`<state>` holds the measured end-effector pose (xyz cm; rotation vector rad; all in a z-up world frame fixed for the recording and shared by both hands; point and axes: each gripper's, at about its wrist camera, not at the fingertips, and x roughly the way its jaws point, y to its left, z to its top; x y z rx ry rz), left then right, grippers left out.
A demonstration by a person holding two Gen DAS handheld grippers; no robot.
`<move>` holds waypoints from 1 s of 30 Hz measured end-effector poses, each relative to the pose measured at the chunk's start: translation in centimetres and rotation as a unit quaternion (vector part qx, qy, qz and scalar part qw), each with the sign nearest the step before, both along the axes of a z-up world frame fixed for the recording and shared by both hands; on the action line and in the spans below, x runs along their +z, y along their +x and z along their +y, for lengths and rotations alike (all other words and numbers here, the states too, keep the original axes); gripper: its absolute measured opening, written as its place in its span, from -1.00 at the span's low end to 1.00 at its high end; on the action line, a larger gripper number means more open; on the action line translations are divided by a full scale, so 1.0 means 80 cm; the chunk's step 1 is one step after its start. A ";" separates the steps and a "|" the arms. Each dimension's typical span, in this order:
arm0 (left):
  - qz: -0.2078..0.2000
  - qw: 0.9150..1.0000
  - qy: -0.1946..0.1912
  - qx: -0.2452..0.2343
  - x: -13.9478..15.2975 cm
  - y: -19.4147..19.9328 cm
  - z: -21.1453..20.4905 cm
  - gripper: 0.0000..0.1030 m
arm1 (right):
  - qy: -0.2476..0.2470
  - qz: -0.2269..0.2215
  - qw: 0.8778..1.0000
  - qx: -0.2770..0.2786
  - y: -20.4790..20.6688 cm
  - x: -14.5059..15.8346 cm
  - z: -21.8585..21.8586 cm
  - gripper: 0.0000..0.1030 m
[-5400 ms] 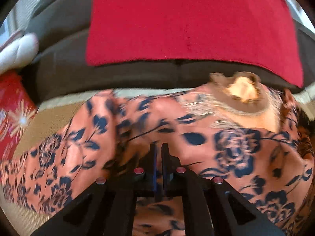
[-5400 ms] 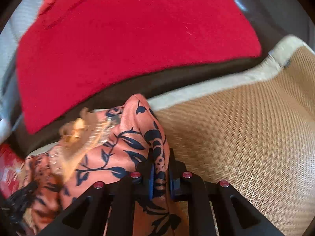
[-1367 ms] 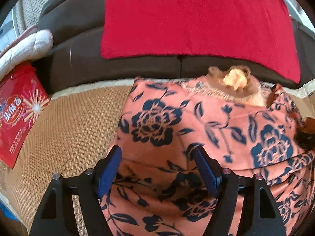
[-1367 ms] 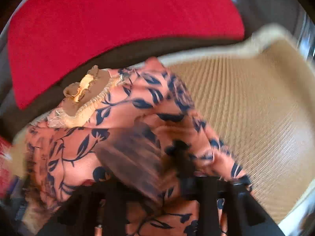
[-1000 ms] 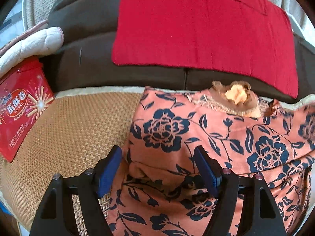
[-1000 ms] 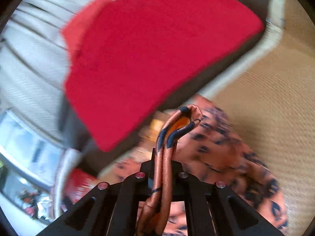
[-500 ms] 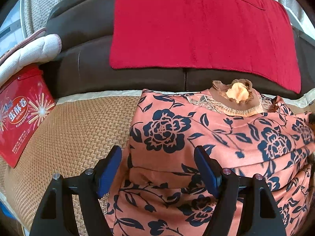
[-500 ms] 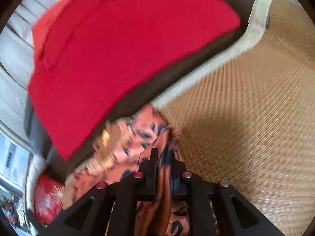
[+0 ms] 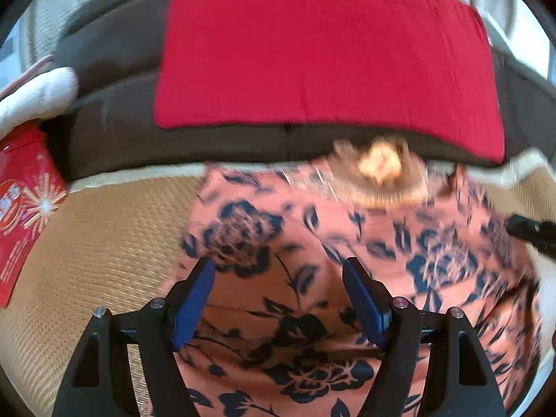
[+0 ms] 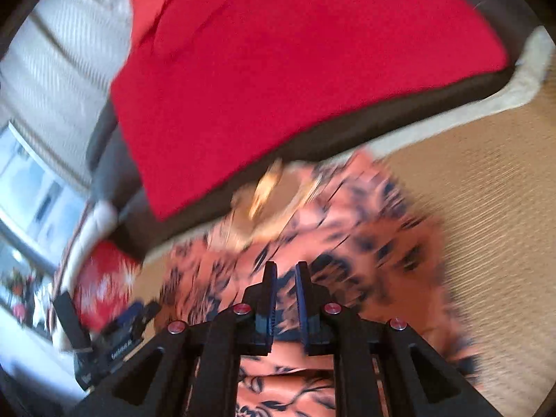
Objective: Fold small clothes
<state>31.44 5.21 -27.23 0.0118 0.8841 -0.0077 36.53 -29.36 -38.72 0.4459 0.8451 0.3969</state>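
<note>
- The floral garment (image 9: pixel 312 278) lies on the woven mat (image 9: pixel 104 243), collar (image 9: pixel 378 170) at twelve o'clock from the left tool (image 9: pixel 279 285), up against the dark sofa back.
- Left tool's blue pads (image 9: pixel 193 299) stand wide apart over the cloth, gripping nothing.
- Right tool (image 10: pixel 285 288) has its jaws nearly together; whether any cloth is pinched between them I cannot tell, as the view is blurred.
- Risk, as I judge it: the fabric looks slick and bunched at six o'clock, so a quick pull could drag the whole piece and skew the fold.
- Another risk: a shallow pinch may take one layer only and leave the underlayer behind.
- Around: red cushion (image 9: pixel 326 48) at twelve o'clock, red packet (image 9: pixel 24 208) at nine o'clock, white padded item (image 9: pixel 34 97) at ten.
- Nothing lies on the garment; the sofa back limits room beyond the collar.
</note>
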 end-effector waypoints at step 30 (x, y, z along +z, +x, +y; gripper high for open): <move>0.063 0.997 -0.035 -0.038 -0.003 -0.041 -0.010 0.53 | -0.067 0.050 0.994 0.076 -0.050 -0.041 0.043 -0.71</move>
